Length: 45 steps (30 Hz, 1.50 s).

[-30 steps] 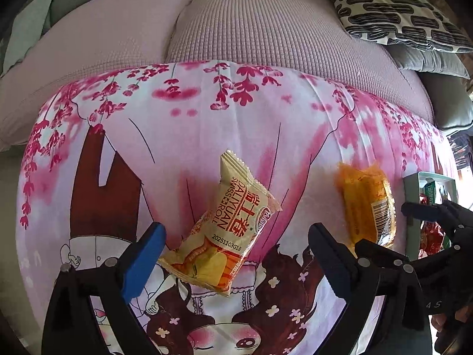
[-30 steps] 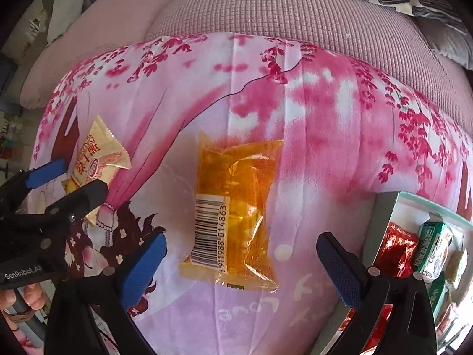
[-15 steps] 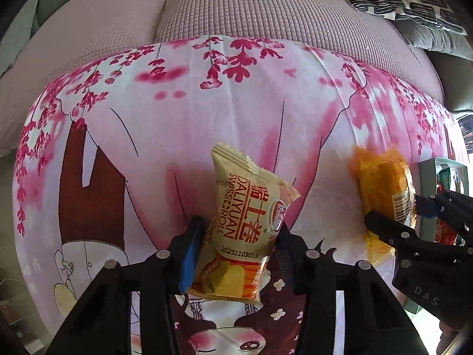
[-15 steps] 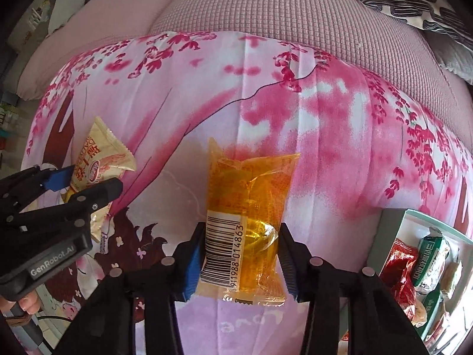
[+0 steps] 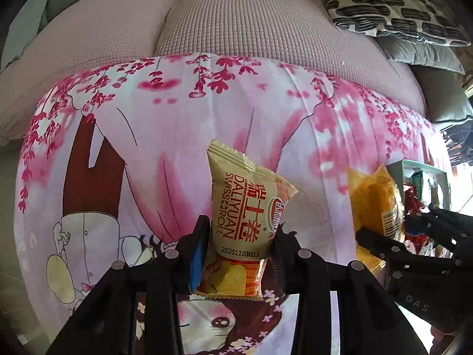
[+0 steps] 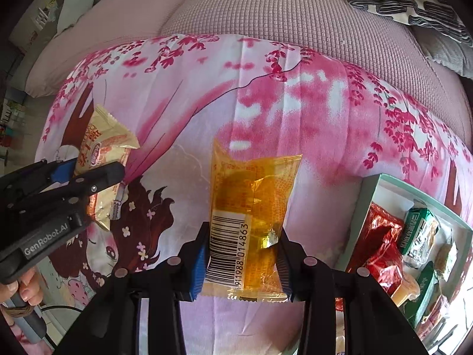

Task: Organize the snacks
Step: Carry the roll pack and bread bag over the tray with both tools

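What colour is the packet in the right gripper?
Translucent orange-yellow, with a white barcode label: the orange packet, pinched in the right gripper. Right wrist view shows it best.

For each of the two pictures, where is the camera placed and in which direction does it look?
Left wrist view: on the left gripper, looking steeply down at the pink printed cloth; its fingers clamp the Swiss roll packet, and the right gripper shows at the right edge.
Right wrist view: on the right gripper, looking straight down; it clamps the orange packet; a hand shows lower left.
Shared: both packets, both grippers, the cloth and the snack box.
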### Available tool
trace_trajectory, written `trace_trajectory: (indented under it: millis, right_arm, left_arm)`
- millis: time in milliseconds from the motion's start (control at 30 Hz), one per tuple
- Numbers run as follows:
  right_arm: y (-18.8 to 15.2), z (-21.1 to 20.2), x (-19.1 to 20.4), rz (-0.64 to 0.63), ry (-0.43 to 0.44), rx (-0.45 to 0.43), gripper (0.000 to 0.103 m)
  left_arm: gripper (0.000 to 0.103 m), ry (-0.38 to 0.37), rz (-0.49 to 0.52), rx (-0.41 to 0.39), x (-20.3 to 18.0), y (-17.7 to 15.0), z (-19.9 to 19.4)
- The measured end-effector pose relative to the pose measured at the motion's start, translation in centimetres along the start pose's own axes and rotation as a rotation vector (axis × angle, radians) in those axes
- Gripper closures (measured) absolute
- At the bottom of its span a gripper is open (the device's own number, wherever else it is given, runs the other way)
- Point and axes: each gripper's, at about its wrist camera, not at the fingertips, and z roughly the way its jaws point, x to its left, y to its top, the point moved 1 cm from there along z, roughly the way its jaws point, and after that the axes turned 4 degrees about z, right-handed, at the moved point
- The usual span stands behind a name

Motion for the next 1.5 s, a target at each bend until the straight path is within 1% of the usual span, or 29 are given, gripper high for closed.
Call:
trace_trajectory:
  millis: [133,233,400,500,567,600,667,767,933,1100,1200,1333,1500]
  right_arm:
    - [-1.8,-1.8,-1.2,0.029,0.050,-0.048,0.061]
    - [-3.6,-3.0,-1.9,0.016,0.042,-0.100,0.060]
    - [-7.0,-4.4,-2.8,-0.013,0.015,-0.138,0.061]
    - [-8.1,-5.1,-3.7,-0.011,0.021,-0.179,0.061]
    - [-9.1,-5.8,-4.6,0.010,0.034,-0.214,0.061]
    - [-8.7,-5.4,-4.3,0.019,0.034,-0.234,0.061]
    - [-9.6,-6.2,-5.3,0.047,0.035,-0.274,0.061]
    - [-10.5,-6.8,-6.2,0.085,0.037,-0.322,0.061]
    - [-12.8,-8.2,-8.5,0.143,0.033,-0.385,0.061]
    - [-14.9,-9.1,-11.3,0.230,0.017,-0.446,0.061]
    - [-16.2,-9.2,-13.6,0.312,0.006,-0.481,0.061]
    - [-17.7,-8.6,-16.4,0.405,-0.009,-0.486,0.061]
    - [-18.8,-8.2,-18.7,0.462,-0.031,-0.488,0.061]
  left_arm:
    - [0.063,-0.066,-0.021,-0.035,-1.7,-1.5,-1.4]
    - [0.063,-0.098,-0.039,-0.053,-2.7,-2.9,-2.0]
    - [0.063,-0.100,-0.051,-0.123,-3.4,-4.8,-4.2]
    - [0.063,-0.108,-0.060,-0.178,-4.3,-5.5,-5.3]
    - [0.063,-0.124,-0.064,-0.210,-5.0,-6.1,-6.1]
    - [0.063,-0.132,-0.067,-0.224,-5.3,-6.3,-6.4]
    - [0.063,-0.146,-0.078,-0.256,-6.0,-6.9,-7.0]
    - [0.063,-0.156,-0.098,-0.286,-7.1,-7.6,-7.4]
    - [0.063,-0.176,-0.114,-0.315,-9.1,-8.8,-7.6]
    - [0.063,-0.176,-0.083,-0.331,-11.8,-9.3,-7.4]
    - [0.063,-0.188,-0.065,-0.333,-13.3,-9.3,-7.0]
    - [0.063,-0.210,-0.027,-0.313,-15.4,-9.2,-5.9]
    - [0.063,-0.237,0.038,-0.276,-18.7,-9.0,-4.6]
